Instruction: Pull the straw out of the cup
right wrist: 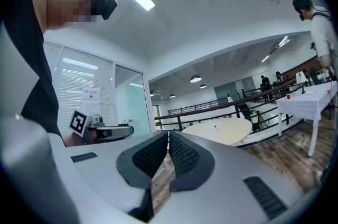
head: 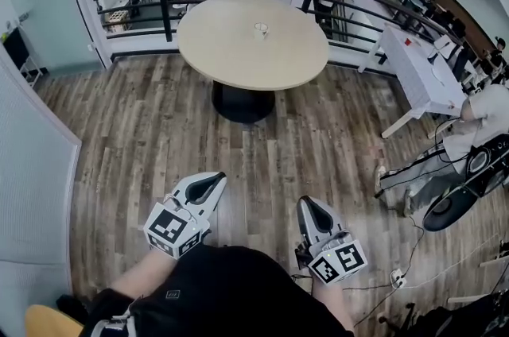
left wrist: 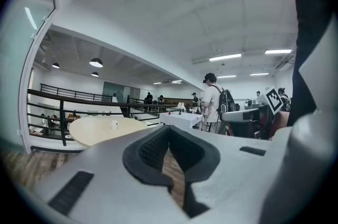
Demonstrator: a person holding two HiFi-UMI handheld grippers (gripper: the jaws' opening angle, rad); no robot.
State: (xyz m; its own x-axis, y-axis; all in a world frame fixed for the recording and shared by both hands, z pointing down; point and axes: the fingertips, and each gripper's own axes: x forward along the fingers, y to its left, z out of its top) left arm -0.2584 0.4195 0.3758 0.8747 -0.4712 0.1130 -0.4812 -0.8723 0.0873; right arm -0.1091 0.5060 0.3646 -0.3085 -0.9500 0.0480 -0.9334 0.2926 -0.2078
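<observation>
A small clear cup stands near the middle of a round beige table far ahead; the straw in it is too small to make out. The same cup shows as a pale speck in the left gripper view. My left gripper and right gripper hang close to my body over the wooden floor, well short of the table. Both point roughly level, with tips together and nothing between them. In the left gripper view and the right gripper view the black pads meet at their tips.
A black railing curves behind the table. A long white table stands at the right, with equipment and cables on the floor beside it. A white partition lines the left. People stand in the background.
</observation>
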